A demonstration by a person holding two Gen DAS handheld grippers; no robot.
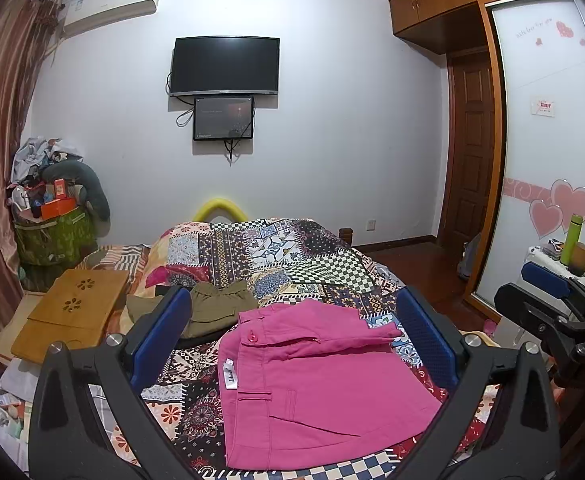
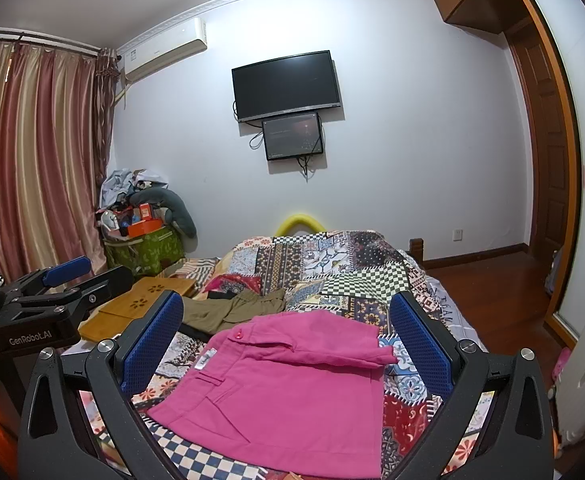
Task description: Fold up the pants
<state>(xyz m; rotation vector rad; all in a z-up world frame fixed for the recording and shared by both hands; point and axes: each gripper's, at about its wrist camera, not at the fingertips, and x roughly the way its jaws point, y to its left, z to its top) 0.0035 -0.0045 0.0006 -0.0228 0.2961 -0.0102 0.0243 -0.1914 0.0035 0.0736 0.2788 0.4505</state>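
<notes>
Pink pants (image 1: 312,392) (image 2: 284,392) lie folded flat on the patchwork bed cover (image 1: 292,252) (image 2: 332,264), waistband and red button toward the far side, a white label at the left edge. My left gripper (image 1: 292,336) hovers open above them, its blue pads wide apart with nothing between. My right gripper (image 2: 288,340) is likewise open over the same pants, holding nothing. Each gripper shows at the edge of the other's view: the right gripper (image 1: 552,292) and the left gripper (image 2: 64,276).
Olive-green pants (image 1: 216,308) (image 2: 236,308) lie crumpled just beyond the pink ones. A bamboo lap tray (image 1: 72,316) (image 2: 144,304) rests at the bed's left. A full green basket (image 1: 52,236) stands by the curtain. A white stand with a green bottle (image 1: 571,240) is right.
</notes>
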